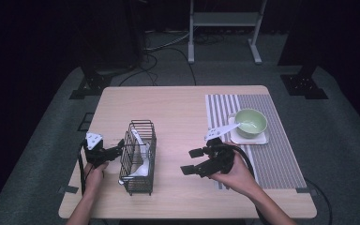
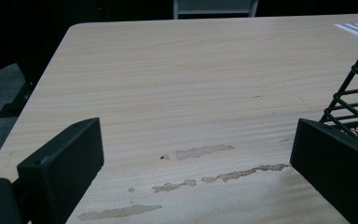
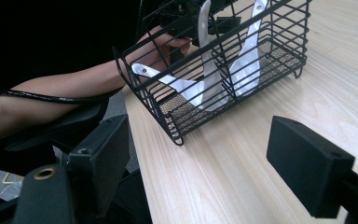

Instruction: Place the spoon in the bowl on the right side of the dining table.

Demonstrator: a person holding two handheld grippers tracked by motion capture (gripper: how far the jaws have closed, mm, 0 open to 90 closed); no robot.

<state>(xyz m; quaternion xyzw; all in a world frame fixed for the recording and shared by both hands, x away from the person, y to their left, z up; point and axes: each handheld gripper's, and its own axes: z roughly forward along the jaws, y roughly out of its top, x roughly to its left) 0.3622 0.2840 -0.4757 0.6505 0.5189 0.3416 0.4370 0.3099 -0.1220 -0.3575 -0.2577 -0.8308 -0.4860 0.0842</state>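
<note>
A black wire basket (image 1: 138, 157) stands left of the table's middle and holds three white spoons (image 3: 206, 70). My left gripper (image 1: 115, 151) is open just left of the basket, whose wire corner (image 2: 354, 93) shows by its right jaw. Bare wood lies between its jaws (image 2: 196, 140). My right gripper (image 1: 191, 161) is open to the right of the basket, pointing at it (image 3: 223, 60), a short way off with nothing between its jaws (image 3: 200, 144). A green bowl (image 1: 251, 123) with another white spoon (image 1: 222, 130) leaning in it sits on a white tray (image 1: 262, 139).
A grey striped placemat (image 1: 281, 154) covers the right part of the table (image 1: 168, 103) under the tray. Worn pale patches (image 2: 205, 151) mark the wood near the left gripper. A white stand (image 1: 225, 28) and cables are on the floor beyond the table.
</note>
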